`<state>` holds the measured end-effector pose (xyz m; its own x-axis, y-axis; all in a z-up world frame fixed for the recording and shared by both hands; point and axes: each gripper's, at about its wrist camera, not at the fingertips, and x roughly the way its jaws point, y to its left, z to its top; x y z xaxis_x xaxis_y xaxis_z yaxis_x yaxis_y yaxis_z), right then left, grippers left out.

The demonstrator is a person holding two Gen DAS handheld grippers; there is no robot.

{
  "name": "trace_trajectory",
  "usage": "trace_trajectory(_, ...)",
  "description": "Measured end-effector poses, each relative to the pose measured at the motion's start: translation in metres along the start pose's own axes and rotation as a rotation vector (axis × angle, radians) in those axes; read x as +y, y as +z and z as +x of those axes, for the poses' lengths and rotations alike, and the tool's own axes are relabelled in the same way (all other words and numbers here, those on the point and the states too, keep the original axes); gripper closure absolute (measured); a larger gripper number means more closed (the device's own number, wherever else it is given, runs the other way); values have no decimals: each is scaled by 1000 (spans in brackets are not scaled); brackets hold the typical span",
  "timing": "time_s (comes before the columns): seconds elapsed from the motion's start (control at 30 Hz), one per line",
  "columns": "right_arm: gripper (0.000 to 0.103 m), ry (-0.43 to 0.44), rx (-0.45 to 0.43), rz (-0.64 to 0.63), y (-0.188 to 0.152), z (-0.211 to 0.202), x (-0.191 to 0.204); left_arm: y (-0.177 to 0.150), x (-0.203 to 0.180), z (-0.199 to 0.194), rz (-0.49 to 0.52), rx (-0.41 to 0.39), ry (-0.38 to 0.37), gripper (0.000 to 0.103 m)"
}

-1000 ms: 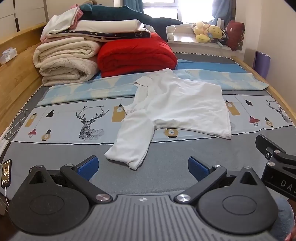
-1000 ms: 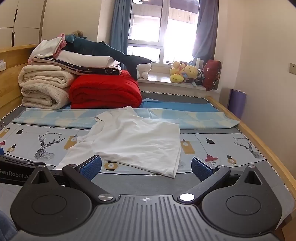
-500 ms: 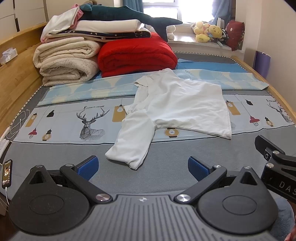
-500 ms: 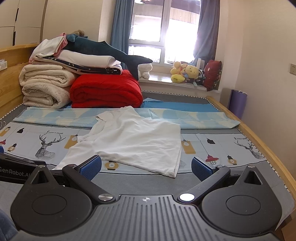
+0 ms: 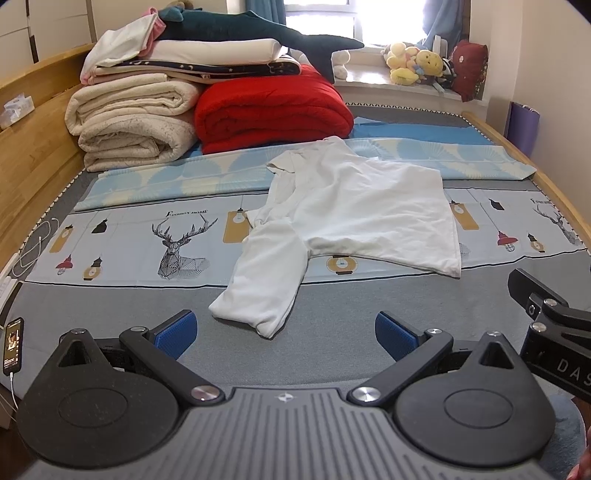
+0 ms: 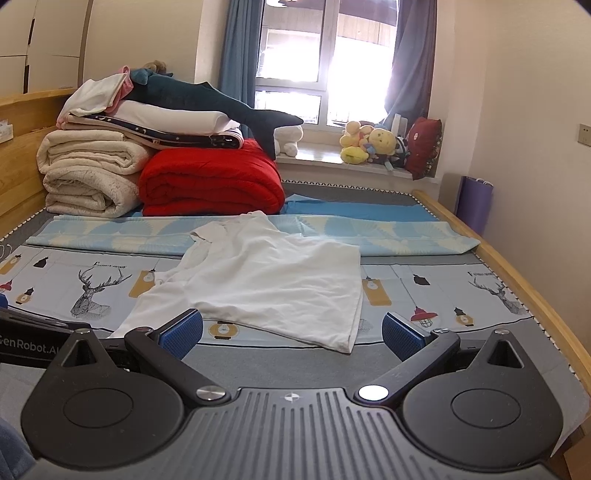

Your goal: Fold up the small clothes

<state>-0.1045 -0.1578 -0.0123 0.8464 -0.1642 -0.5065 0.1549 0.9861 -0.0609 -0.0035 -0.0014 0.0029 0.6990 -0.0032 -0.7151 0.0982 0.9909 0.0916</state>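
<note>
Two handheld grippers are hovering at the near edge of a bed (image 5: 110,306), each with its blue-padded jaws spread wide and gripping nothing; ahead of them a white T-shirt (image 5: 354,206) is lying unfolded on the printed bedspread (image 5: 122,236), its collar pointing toward the left and its hem toward the right. Seen from the left wrist, the left gripper (image 5: 284,330) is facing the shirt's near sleeve (image 5: 266,284), whose cuff is reaching out onto the grey strip just beyond the gap between the pads, close but not touching; part of the right gripper (image 5: 546,321) is showing at that view's right edge. From the right wrist, the right gripper (image 6: 291,334) is sitting just short of the shirt's (image 6: 273,280) lower hem corner (image 6: 343,341), which is lying between the two pads and slightly farther out, apart from both; the left pad is covering part of the near sleeve in that view. Behind the shirt a folded light-blue sheet (image 5: 177,181) is stretching across the bed; beyond it, cream blankets (image 5: 133,125) and a red quilt (image 5: 273,110) are stacked by the wooden headboard, with a plush shark (image 5: 258,33) lying on top. Stuffed toys (image 6: 373,146) are sitting on the windowsill; a phone (image 5: 13,345) is resting at the left edge.
</note>
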Motion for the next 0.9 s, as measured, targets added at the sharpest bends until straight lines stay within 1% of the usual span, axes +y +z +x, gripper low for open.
trace_trajectory(0.9,1,1,4,4,-3,1,0,-1,0,3,-5,8,-5,0)
